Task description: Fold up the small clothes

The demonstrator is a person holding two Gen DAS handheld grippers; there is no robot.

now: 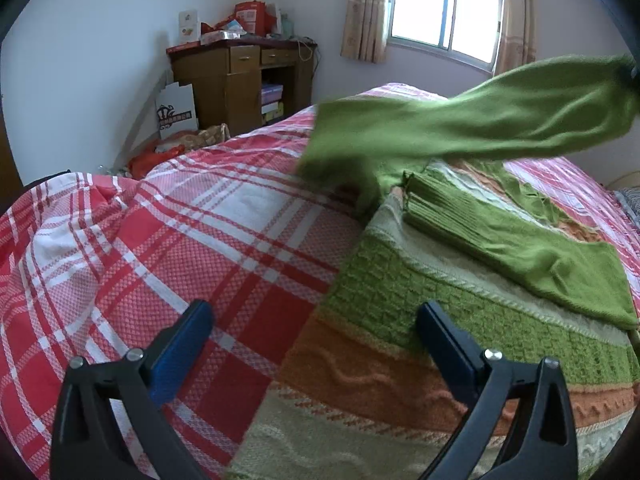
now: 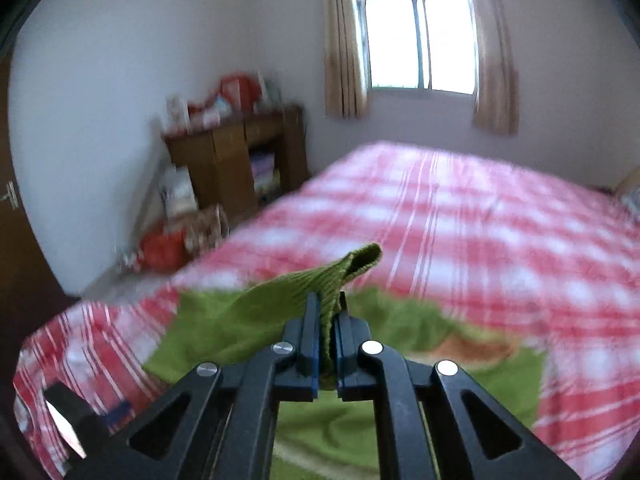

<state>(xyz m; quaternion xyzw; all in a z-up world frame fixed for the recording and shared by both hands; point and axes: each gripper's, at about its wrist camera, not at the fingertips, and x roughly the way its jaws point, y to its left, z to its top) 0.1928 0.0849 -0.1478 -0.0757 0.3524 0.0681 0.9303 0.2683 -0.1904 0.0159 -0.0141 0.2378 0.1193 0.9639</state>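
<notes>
Right gripper [image 2: 327,336] clamped on green sweater sleeve cuff [image 2: 352,270], lifted off bed.
Left gripper [image 1: 314,326] jaws apart, empty, over striped knit sweater [image 1: 420,280] on plaid bedspread [image 1: 160,240] near its front edge.

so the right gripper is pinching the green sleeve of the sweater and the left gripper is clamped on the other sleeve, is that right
Not quite. The right gripper is indeed shut on the green sleeve, as the right wrist view shows. But the left gripper is open and holds nothing: in the left wrist view its fingers stand wide apart above the sweater, and the other sleeve lies folded across it.
</notes>
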